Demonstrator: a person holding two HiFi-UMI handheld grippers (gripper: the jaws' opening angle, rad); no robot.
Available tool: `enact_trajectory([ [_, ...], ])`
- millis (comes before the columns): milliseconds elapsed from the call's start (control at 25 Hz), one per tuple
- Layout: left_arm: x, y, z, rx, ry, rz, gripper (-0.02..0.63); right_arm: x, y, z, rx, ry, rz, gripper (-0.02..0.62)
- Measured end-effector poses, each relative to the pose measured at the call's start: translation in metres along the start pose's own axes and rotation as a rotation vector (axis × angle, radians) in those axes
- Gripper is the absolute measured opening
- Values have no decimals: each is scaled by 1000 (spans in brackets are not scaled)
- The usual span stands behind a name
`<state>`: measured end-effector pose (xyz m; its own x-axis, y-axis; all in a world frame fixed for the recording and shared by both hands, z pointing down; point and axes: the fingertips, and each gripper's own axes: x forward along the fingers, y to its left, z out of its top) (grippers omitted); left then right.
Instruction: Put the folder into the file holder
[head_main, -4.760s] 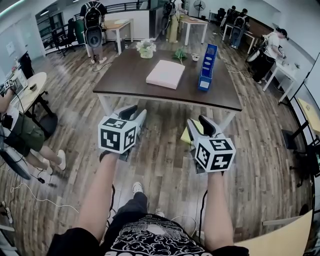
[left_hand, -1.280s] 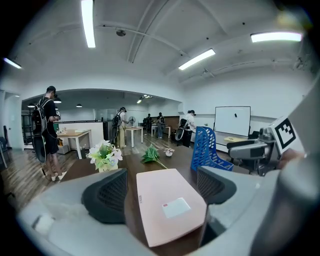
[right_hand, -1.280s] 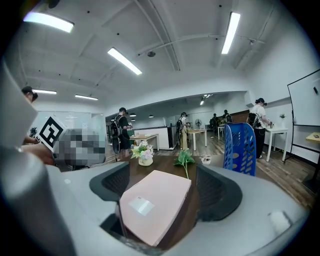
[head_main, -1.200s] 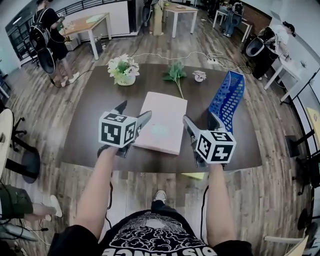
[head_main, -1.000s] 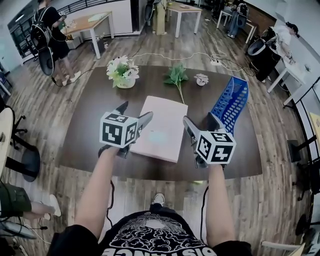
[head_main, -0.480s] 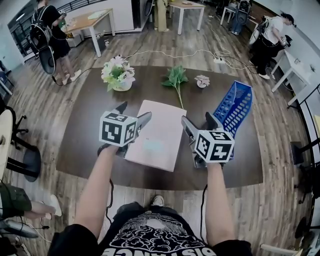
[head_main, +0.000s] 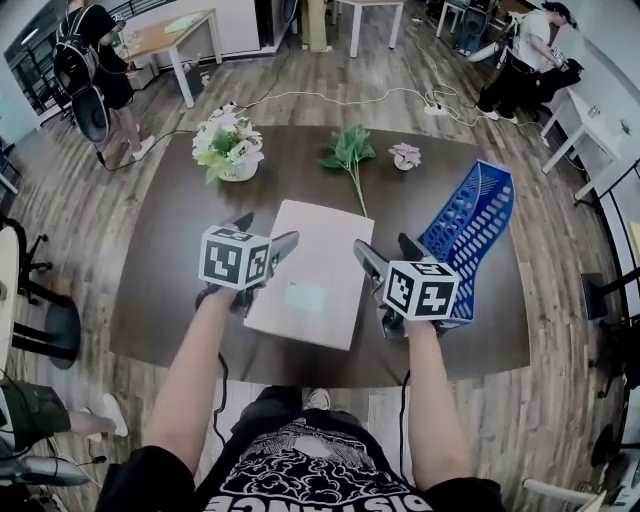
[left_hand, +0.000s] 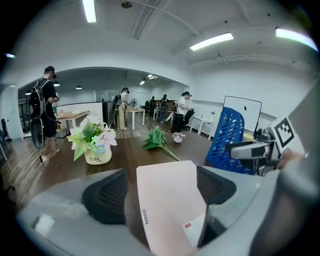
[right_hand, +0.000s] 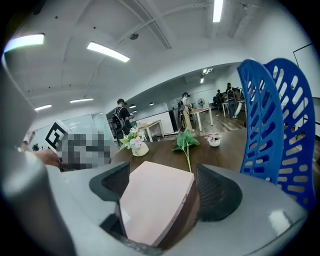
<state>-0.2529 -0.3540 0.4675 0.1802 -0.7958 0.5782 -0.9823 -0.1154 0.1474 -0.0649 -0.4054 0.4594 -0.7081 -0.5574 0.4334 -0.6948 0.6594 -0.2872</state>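
Observation:
A pale pink folder (head_main: 312, 268) lies flat on the dark brown table (head_main: 180, 250), near its front edge; it also fills the lower middle of the left gripper view (left_hand: 167, 197) and the right gripper view (right_hand: 152, 200). The blue perforated file holder (head_main: 468, 225) stands on the table to the folder's right, tall in the right gripper view (right_hand: 277, 135). My left gripper (head_main: 263, 237) hovers open over the folder's left edge. My right gripper (head_main: 385, 250) hangs open between the folder's right edge and the holder. Neither gripper holds anything.
A white pot of flowers (head_main: 230, 148), a leafy green sprig (head_main: 347, 152) and a small pale ornament (head_main: 406, 155) sit along the table's far side. People stand among desks farther back. Wood floor surrounds the table.
The view has come from well back on the floor up to the table's front edge. Both grippers now hover over the folder's sides, the right one slightly nearer the folder.

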Motion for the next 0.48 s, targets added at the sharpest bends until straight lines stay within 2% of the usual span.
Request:
enact_trajectory([
  [480,74,33,-44,-74,170,-107,433,59,-29,-64,129,196,-8,400],
])
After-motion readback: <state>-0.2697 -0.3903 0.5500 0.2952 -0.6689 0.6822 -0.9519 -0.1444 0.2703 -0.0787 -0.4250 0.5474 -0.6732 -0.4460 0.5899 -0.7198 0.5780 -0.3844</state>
